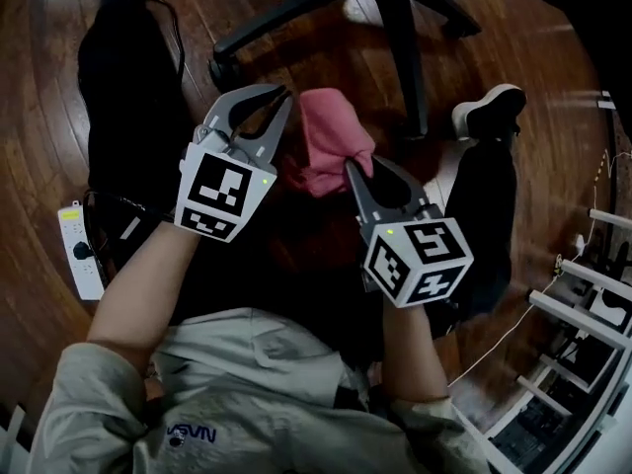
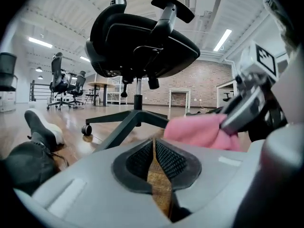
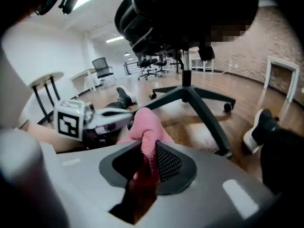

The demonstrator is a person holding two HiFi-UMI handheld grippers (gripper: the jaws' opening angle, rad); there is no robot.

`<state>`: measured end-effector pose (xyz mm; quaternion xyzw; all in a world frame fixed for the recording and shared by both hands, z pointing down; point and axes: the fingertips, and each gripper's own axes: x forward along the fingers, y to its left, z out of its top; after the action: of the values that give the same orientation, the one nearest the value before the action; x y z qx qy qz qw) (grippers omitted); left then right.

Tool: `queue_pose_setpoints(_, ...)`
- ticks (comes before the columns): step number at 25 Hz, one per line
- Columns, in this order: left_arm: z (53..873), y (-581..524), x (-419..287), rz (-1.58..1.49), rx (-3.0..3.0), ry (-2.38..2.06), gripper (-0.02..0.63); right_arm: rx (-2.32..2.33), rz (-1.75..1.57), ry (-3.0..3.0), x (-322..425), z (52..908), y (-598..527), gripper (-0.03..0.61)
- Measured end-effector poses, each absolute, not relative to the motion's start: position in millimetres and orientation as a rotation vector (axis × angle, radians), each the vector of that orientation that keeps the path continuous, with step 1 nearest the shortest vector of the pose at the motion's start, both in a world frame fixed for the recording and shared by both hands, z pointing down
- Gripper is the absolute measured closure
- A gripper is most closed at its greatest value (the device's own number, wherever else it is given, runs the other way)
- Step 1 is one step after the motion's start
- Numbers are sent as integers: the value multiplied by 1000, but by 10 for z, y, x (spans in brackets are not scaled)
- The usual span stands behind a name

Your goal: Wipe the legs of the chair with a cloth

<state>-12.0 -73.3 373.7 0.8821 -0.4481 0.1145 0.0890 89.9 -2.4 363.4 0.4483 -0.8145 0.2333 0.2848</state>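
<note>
A black office chair stands ahead of me; its star base (image 1: 405, 57) (image 2: 127, 123) (image 3: 205, 109) spreads dark legs over the wooden floor. My right gripper (image 1: 352, 169) (image 3: 148, 148) is shut on a pink cloth (image 1: 331, 136) (image 3: 144, 121), which bunches up beyond its tips, short of the chair legs. My left gripper (image 1: 284, 95) (image 2: 154, 144) hovers just left of the cloth (image 2: 194, 129); its pads stand almost together with nothing between them. The cloth touches no chair leg.
The person's dark-trousered legs and a black-and-white shoe (image 1: 489, 107) lie on the floor under both grippers. A white power strip (image 1: 81, 250) with a cable lies at the left. A white rack (image 1: 583, 314) stands at the right. More chairs (image 2: 61, 80) stand far off.
</note>
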Motion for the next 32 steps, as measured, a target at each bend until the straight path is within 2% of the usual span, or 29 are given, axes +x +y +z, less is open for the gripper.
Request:
queue_pose_setpoints(4,3676,-561,-220,271,2521,-1373,594,1120,565,-2022,860,4542,102,500)
queue_pose_setpoints(8,3680,-360,0,230,2495,-1330,598,1072,750,-1906,906,5114,223,492)
queue_pose_setpoints(11,3858,-271,156,307,2517,-1289,599,1068,883,-1894,920,5188,260,426)
queue_pose_setpoints(13,3958,-266,170,357,2523,-1280,598,1069,1002,-1938,919,5005,306,323)
queue_pose_setpoints(15,3971,-292,153,360,2513,-1286,598,1123,1034,-2043,938,4635,287,318)
queue_pose_setpoints(17,3923,-302,140,332,2502,-1297,600,1239,914,-2189,990,4171,185,338)
queue_pose_setpoints(18,3874,-295,127,313,2501,-1307,603,1310,805,-2257,1022,3936,130,374)
queue_pose_setpoints(20,3714,-273,75,271,2507,-1360,606,1455,552,-2346,1101,3526,64,484)
queue_pose_setpoints(21,3617,-258,40,249,2505,-1399,606,1515,447,-2368,1144,3378,59,577)
queue_pose_setpoints(27,3357,-74,-89,201,2463,-1554,606,1664,277,-2421,1296,3195,163,578)
queue_pose_setpoints(32,3410,-53,-53,221,2484,-1564,606,1583,319,-2450,1200,3316,197,578)
